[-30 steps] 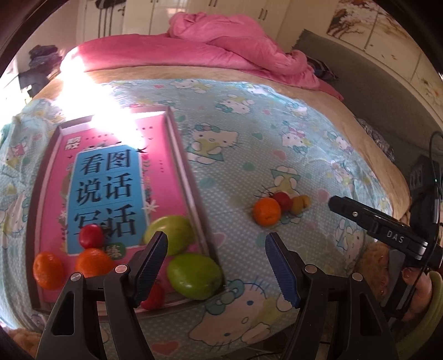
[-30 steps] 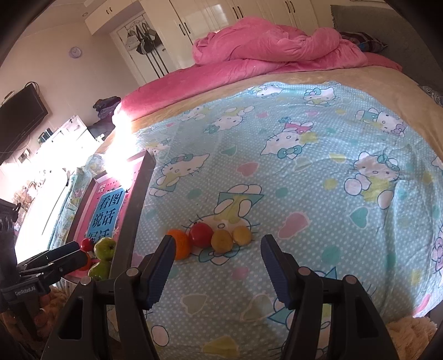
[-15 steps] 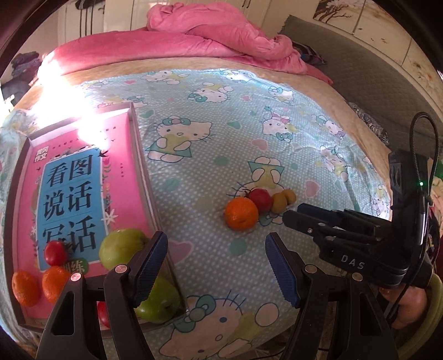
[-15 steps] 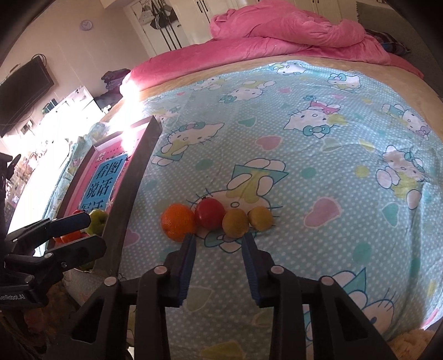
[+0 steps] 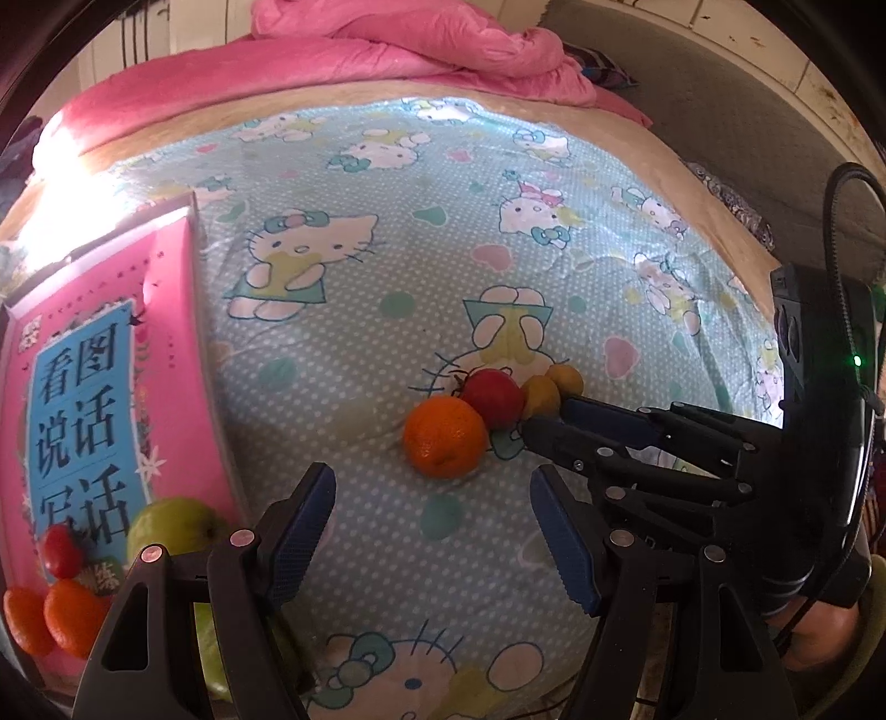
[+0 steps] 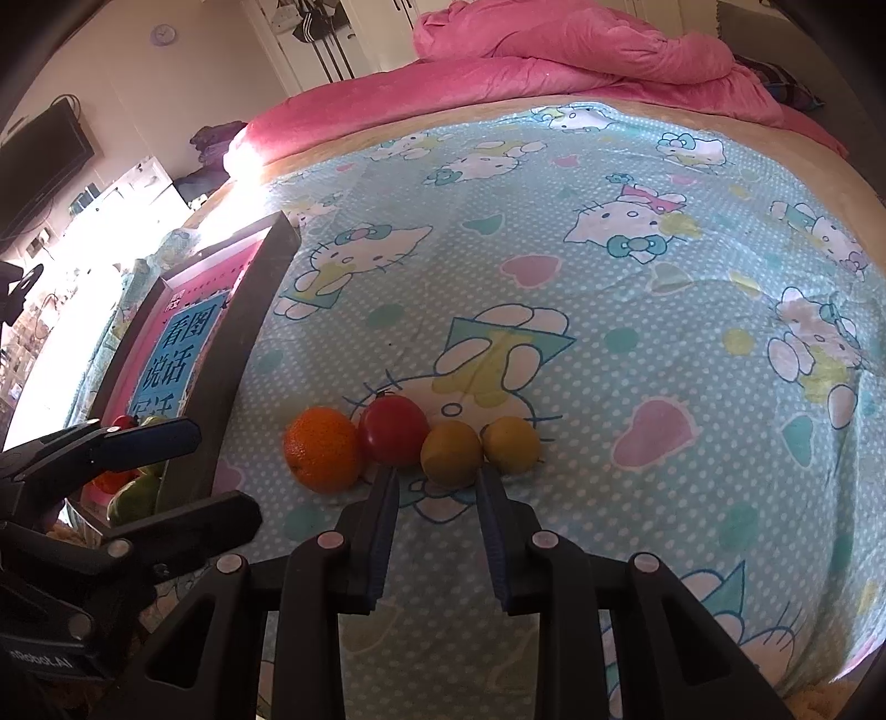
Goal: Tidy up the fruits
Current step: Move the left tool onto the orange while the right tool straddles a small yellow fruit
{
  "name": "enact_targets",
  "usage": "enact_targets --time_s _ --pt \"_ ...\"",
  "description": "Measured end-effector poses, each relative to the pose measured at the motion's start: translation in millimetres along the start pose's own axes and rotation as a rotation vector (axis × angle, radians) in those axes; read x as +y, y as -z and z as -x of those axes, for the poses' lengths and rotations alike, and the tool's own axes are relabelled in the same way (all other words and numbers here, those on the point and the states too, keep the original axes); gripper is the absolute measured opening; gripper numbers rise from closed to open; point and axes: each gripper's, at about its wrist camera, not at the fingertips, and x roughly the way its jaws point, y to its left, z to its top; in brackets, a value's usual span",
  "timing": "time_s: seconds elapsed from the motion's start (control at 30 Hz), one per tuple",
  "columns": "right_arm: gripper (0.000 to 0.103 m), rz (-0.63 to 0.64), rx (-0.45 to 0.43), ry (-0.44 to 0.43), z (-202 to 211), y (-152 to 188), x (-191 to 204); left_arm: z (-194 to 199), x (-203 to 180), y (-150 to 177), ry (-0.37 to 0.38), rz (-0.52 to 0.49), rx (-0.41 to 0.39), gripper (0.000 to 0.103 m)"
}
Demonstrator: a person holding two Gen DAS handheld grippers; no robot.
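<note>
A bed fills both views, spread with a pale blue cartoon-cat sheet [image 6: 554, 277] and a crumpled pink quilt [image 6: 554, 44] heaped at the far end; a wall clock [image 6: 162, 34], a dark television [image 6: 44, 149] and white wardrobe doors stand beyond in the right wrist view. At the sheet's left edge lies a dark-rimmed tray [image 6: 243, 332] lined with a pink and blue book cover [image 5: 83, 399]. In the tray the left wrist view shows two oranges [image 5: 72, 617], one small red fruit [image 5: 61, 551] and two green apples [image 5: 171, 526], one of them largely hidden behind the left gripper. On the sheet four fruits sit touching in a row: one orange [image 6: 323, 457], one red tomato-like fruit [image 6: 394, 429] and two small yellow fruits [image 6: 451, 451]. The left gripper [image 5: 432, 531] points steeply down, jaws wide apart and empty, near the single orange. The right gripper [image 6: 437, 482] has just been closing; its narrow jaws hold nothing, tips just short of the nearer yellow fruit. A hand [image 5: 819, 631] shows under it.
</note>
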Motion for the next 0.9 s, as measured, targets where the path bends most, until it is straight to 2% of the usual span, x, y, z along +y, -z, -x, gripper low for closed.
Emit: enact_targets --time_s 0.2,0.33,0.5,0.7,0.9 --pt "0.027 -0.036 -0.002 -0.024 -4.8 -2.2 -8.2 -17.3 4.0 -7.6 0.064 0.044 0.058 0.074" --pt "0.027 -0.047 -0.002 -0.033 -7.1 -4.4 -10.8 -21.5 4.0 -10.7 0.071 0.042 0.066 0.074" --pt "0.027 -0.060 0.009 -0.049 -12.5 -6.7 -14.1 -28.2 11.7 -12.9 0.115 0.084 0.087 0.073" --pt "0.027 -0.086 0.008 -0.067 -15.5 -10.8 -21.1 -30.6 15.0 -16.9 0.126 0.097 0.080 0.073" --pt "0.025 -0.042 0.010 -0.055 -14.4 -14.3 -19.1 -35.8 13.8 -23.8 0.110 0.079 0.083 0.071"
